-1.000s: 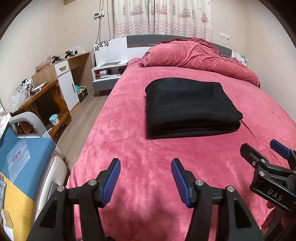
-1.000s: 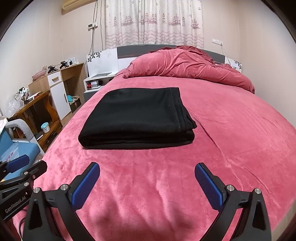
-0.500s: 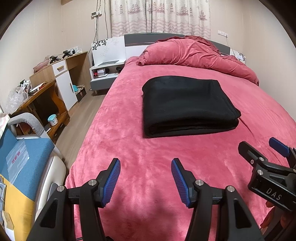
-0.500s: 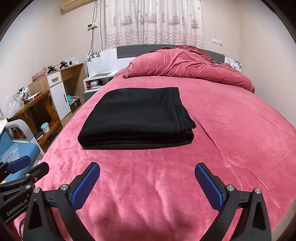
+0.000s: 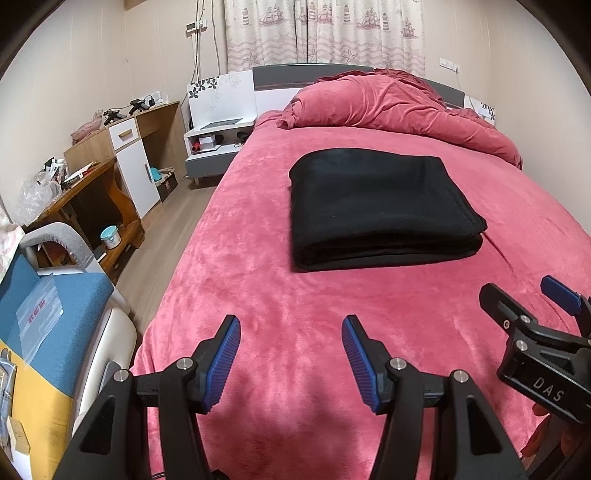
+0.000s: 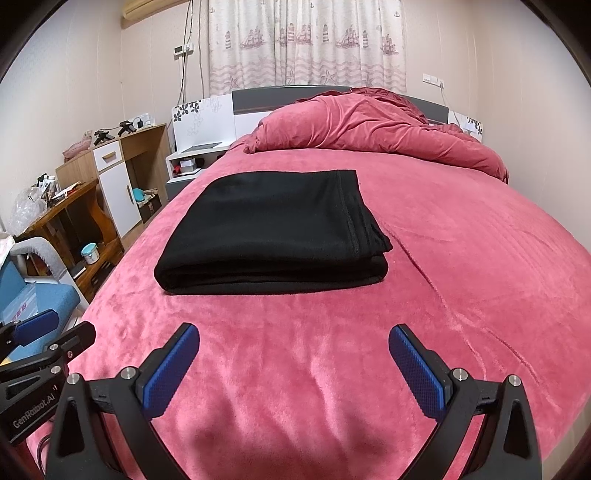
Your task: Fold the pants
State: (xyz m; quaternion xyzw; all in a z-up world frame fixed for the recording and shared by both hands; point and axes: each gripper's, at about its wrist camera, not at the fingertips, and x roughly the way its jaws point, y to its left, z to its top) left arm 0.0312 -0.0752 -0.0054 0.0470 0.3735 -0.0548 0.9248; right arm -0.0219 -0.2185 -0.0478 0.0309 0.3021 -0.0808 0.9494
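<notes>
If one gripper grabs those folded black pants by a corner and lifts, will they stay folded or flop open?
The folded black pants would probably flop open: they are soft fabric in loose stacked layers, with nothing pinning them. They look fleecy, so the ribbed pads should grip rather than slip. Pushed, they would likely drag and bunch on the plush red bedspread rather than slide cleanly.

Plain black pants (image 5: 380, 206) lie folded on a deep pink, plush bed cover (image 5: 258, 295). A crumpled quilt (image 5: 388, 107) in the same pink sits by a grey and white headboard (image 5: 280, 83). The curtains (image 5: 325, 33) are cream, printed with dusty pink ships, lighthouses and starfish. Both grippers (image 5: 291, 354) (image 6: 294, 365) are black with ribbed blue pads on their jaws. The walls (image 5: 74, 74) are pale beige. A cabinet (image 5: 136, 162) is brown wood with white doors.
</notes>
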